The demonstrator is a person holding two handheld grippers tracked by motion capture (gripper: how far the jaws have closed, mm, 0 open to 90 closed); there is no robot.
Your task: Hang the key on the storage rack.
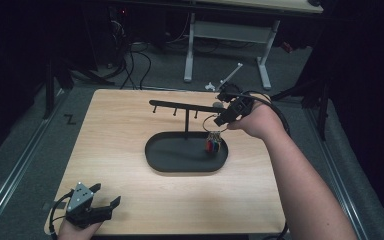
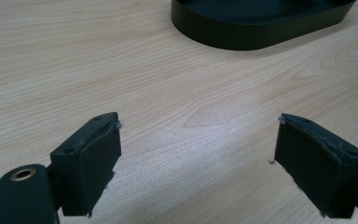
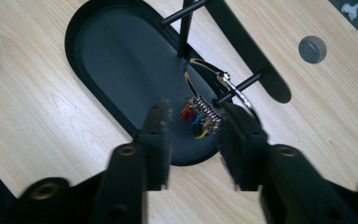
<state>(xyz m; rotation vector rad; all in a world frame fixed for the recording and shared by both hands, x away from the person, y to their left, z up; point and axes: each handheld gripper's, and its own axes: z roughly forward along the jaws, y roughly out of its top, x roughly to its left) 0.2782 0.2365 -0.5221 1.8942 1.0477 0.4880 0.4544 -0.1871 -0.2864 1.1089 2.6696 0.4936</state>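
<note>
A ring with a bunch of small coloured tags [image 3: 199, 114] is hanging from one of the short pegs of a black stand [image 1: 186, 120], dangling over the right end of the stand's oval tray [image 1: 160, 162]; the high view shows the tags [image 1: 213, 144] hovering just above the tray floor. It is looking light and loose: the thin wire loop should be stiff enough to keep its shape, while the tags are likely swinging freely beneath it, so a pinch on the loop itself, near where it is crossing the peg, seems a surer hold than a grab at the cluster, which could slip or splay. The right gripper [image 3: 193, 135] is sitting just beside the tags with its jaws parted, one on either side of them and pressing on nothing, so the ring is hanging on its own; the blur is hinting that this hand is moving. Farther out, the left gripper [image 2: 196, 158] is resting near the front left corner of the wooden table [image 1: 120, 125], its jaws spread wide over bare wood and holding nothing.
</note>
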